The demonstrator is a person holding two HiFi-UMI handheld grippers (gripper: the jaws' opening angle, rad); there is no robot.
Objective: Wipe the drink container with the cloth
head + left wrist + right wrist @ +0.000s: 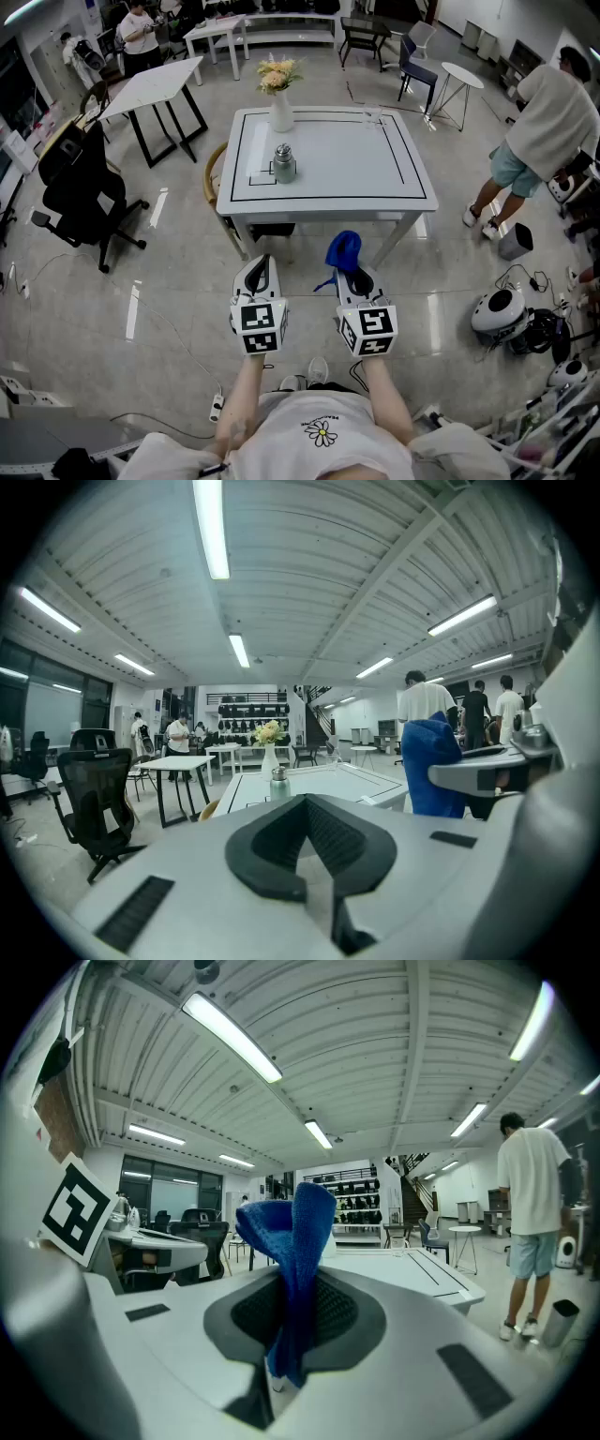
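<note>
A metal drink container [284, 163] stands on the left part of the white table [394, 192], also small in the left gripper view [278, 785]. I hold both grippers low in front of the table's near edge, short of it. My right gripper [349, 267] is shut on a blue cloth [343, 251], which sticks up out of its jaws [292, 1269]. The cloth also appears at the right of the left gripper view [431, 766]. Beside it on the left, my left gripper [262, 270] is shut and holds nothing [309, 850].
A white vase with flowers [280, 94] stands at the table's far edge behind the container. A black office chair [80, 192] is at the left. A person [544, 131] stands at the right, with devices and cables [511, 314] on the floor there.
</note>
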